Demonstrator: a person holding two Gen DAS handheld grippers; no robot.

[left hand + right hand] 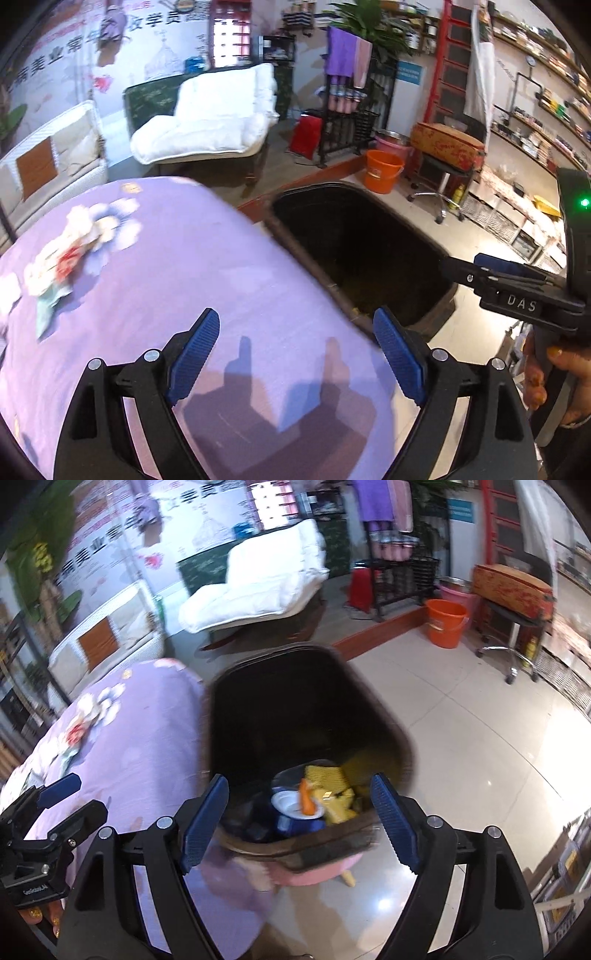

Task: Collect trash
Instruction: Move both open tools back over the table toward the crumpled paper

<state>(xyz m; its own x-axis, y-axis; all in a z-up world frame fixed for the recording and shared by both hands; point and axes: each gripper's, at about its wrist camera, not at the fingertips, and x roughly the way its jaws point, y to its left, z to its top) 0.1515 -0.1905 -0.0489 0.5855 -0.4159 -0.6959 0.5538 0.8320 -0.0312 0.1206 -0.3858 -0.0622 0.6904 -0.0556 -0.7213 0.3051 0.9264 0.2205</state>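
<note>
Hovering released above the black bin [306,716], the right gripper [299,819] frames trash [314,797] at six o'clock; the left gripper [295,362] gapes empty over the purple tablecloth [155,277].

The bench [155,295] wears a matt lilac cloth, soft-looking and printed with flowers. The left claw [297,354] and the right claw [299,819] are matt black plastic with shiny metal pins — their pads [195,354] are ribbed blue rubber or plastic, rough in texture. The trash bin [369,709] looks like dark, dull plastic. The floor [461,720] is glossy pale tile, mirroring the lights. An orange bucket [382,171] is smooth plastic.
</note>
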